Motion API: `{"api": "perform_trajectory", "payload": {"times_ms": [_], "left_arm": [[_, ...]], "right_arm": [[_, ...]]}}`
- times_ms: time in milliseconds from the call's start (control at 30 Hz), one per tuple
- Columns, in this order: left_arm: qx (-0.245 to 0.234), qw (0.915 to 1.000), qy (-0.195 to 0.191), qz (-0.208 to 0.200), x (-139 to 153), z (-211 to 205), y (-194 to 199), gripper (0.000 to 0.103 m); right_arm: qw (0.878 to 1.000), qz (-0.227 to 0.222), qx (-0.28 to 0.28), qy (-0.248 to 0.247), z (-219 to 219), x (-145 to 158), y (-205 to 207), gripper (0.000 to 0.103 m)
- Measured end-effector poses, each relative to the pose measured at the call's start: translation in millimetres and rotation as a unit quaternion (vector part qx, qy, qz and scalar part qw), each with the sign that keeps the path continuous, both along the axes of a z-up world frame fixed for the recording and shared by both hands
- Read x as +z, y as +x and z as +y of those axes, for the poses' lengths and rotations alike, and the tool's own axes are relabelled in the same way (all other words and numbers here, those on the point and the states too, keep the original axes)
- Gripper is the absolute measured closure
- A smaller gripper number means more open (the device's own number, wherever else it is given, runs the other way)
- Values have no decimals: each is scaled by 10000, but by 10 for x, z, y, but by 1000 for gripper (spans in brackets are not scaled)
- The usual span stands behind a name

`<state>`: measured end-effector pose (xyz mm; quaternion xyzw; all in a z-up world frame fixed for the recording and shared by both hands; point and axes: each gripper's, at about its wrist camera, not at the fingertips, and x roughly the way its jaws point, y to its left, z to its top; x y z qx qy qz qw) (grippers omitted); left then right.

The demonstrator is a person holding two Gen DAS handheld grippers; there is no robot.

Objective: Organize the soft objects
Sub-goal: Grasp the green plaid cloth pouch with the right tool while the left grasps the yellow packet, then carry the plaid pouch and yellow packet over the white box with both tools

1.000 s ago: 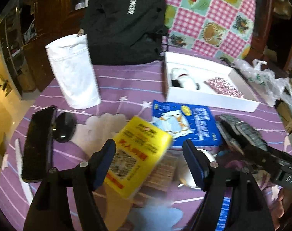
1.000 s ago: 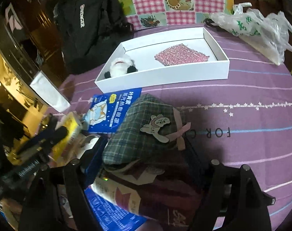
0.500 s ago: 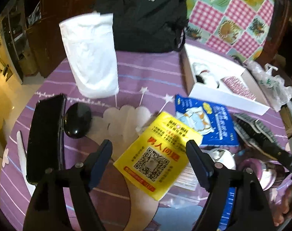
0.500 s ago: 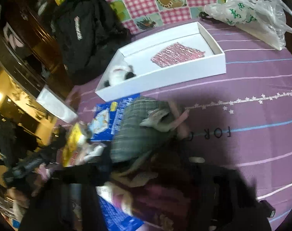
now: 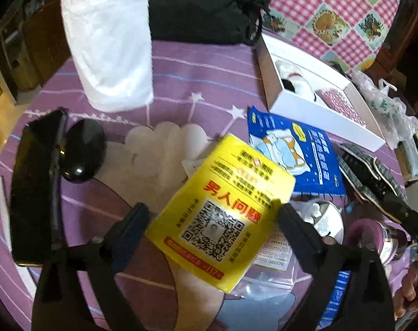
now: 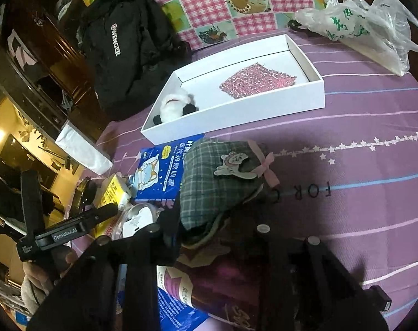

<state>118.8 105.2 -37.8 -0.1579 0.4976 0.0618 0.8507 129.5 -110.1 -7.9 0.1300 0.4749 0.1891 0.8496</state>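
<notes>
A white tray [image 6: 316, 88] on the purple table holds a panda plush [image 6: 174, 104] and a pink glittery cloth [image 6: 257, 80]; tray [image 5: 319, 113] also shows in the left wrist view. My right gripper [image 6: 222, 215] is shut on a green plaid slipper [image 6: 214, 176] with a bear patch and pink bow, held just above the table near the tray's front. The slipper [image 5: 371, 171] also shows at the right of the left wrist view. My left gripper [image 5: 211, 220] is open and empty, its fingers astride a yellow packet [image 5: 225, 218].
A blue eye-mask packet [image 5: 300, 154], a white folded cloth [image 5: 109, 41], a black backpack [image 6: 126, 41], a black case [image 5: 35, 182] with a black oval [image 5: 83, 154], a clear zip bag, a metal lid [image 5: 327, 220], a plastic bag [image 6: 369, 24].
The left gripper let the yellow packet down flat on the table and stayed open over it. The right gripper lifted the plaid slipper off the pile toward the tray.
</notes>
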Motion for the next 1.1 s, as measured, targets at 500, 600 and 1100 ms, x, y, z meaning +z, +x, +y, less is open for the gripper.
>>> {"api": "perform_trajectory", "payload": {"times_ms": [500,600,1100], "left_arm": [[3,9977,681,-40,23,-102,-12,26],[91,9980,624,-69,28,-62,-4,32],[346,9962,549,-574,226,20,-114,37]], "right_arm": [[9994,-87,-161,301,-63,-31,-19,68],[9986,-152,-276,420,-126,-31,-23,72],[9955,-409,-587,626,-284,80,-33,81]]}}
